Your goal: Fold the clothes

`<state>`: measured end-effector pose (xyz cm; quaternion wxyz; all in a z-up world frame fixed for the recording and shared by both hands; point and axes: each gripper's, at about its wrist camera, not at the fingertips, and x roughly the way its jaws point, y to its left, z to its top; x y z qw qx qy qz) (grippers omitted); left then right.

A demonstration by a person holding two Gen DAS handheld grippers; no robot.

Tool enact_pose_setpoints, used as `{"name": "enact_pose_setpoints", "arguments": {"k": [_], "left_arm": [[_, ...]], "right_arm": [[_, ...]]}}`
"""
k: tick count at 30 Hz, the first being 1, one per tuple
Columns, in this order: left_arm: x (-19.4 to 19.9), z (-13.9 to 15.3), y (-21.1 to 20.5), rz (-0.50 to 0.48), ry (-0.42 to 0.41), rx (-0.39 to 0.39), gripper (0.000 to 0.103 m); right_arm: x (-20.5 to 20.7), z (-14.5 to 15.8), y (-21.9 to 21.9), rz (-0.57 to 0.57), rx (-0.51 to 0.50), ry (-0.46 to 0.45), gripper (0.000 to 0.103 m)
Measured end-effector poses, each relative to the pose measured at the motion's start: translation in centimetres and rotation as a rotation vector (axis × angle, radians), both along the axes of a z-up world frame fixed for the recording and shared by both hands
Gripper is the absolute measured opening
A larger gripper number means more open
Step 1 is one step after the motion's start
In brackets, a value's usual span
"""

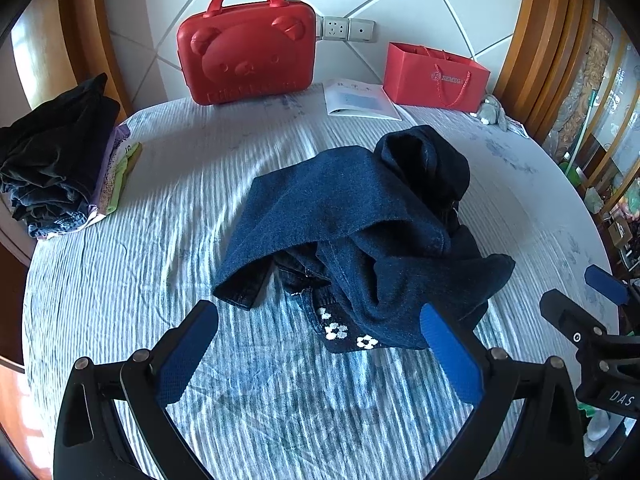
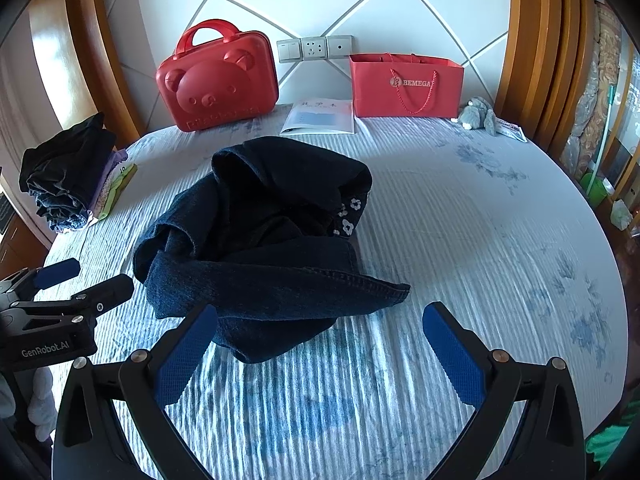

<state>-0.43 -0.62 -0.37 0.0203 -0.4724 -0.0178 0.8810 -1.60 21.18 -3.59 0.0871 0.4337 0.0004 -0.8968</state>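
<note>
A crumpled dark blue denim garment (image 1: pixel 352 216) with small white flowers on one hem lies heaped in the middle of the bed (image 1: pixel 160 208). My left gripper (image 1: pixel 318 320) stands open just in front of the heap, its blue pads wide apart and empty. In the left wrist view my right gripper (image 1: pixel 576 292) shows at the right edge, open. The right wrist view shows the same garment (image 2: pixel 256 240) with a hemmed leg end pointing right. My right gripper (image 2: pixel 320 320) is open just before that leg end. My left gripper (image 2: pixel 88 276) appears at the left, open.
A stack of folded dark clothes (image 1: pixel 52 168) sits at the bed's left edge. At the headboard stand a red bear-faced case (image 1: pixel 246 52), a booklet (image 1: pixel 360 100), a red paper bag (image 1: pixel 434 76) and a small grey plush toy (image 1: pixel 492 112). Striped sheet (image 2: pixel 480 220) spreads to the right.
</note>
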Motion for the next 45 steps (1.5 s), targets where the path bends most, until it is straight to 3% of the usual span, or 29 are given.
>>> {"name": "enact_pose_setpoints", "arguments": {"k": [14, 24, 36, 38, 42, 45], "left_arm": [[0.0, -0.3, -0.4, 0.008, 0.001, -0.003, 0.101], [-0.4, -0.7, -0.3, 0.006, -0.011, -0.006, 0.101], [-0.9, -1.0, -0.5, 0.008, -0.019, -0.008, 0.101], [-1.0, -1.0, -0.5, 0.008, -0.02, -0.008, 0.101], [-1.1, -1.1, -0.5, 0.009, -0.018, -0.006, 0.101], [-1.3, -1.2, -0.6, 0.01, -0.017, -0.004, 0.101]], "right_arm": [[-0.4, -0.2, -0.5, 0.015, -0.002, -0.016, 0.103], [-1.3, -1.6, 0.5, 0.016, -0.215, -0.151, 0.103], [-1.7, -1.1, 0.6, 0.026, -0.354, -0.159, 0.103], [-1.7, -0.9, 0.4, 0.021, -0.347, -0.153, 0.103], [-1.6, -0.5, -0.6, -0.006, -0.217, -0.123, 0.103], [-1.8, -0.5, -0.7, 0.019, -0.233, -0.115, 0.103]]}}
